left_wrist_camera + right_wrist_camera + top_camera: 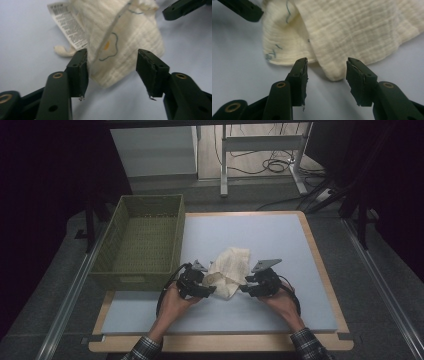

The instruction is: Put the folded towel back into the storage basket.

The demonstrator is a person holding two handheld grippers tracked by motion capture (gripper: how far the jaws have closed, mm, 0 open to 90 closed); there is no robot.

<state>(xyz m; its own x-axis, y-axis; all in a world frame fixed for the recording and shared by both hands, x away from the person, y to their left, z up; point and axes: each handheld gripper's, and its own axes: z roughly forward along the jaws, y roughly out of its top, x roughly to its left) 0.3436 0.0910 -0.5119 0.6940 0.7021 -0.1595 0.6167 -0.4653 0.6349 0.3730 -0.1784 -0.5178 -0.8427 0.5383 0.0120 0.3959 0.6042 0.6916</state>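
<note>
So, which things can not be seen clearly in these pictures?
- Care label print: left gripper view, too small and blurred to read.
- Basket front tag: high view, too small.
- Cloth near corners: high view, hidden by left claw and right claw.
- Cloth far end: right gripper view, cut by the top edge.

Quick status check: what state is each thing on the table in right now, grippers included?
Cloth: cream, crumpled in a heap on the mat, care label showing.
Basket: upright at the table's left edge, holding nothing.
Left gripper: jaws apart around a cloth corner, not clamped.
Right gripper: jaws apart around a cloth fold, not clamped.
</note>
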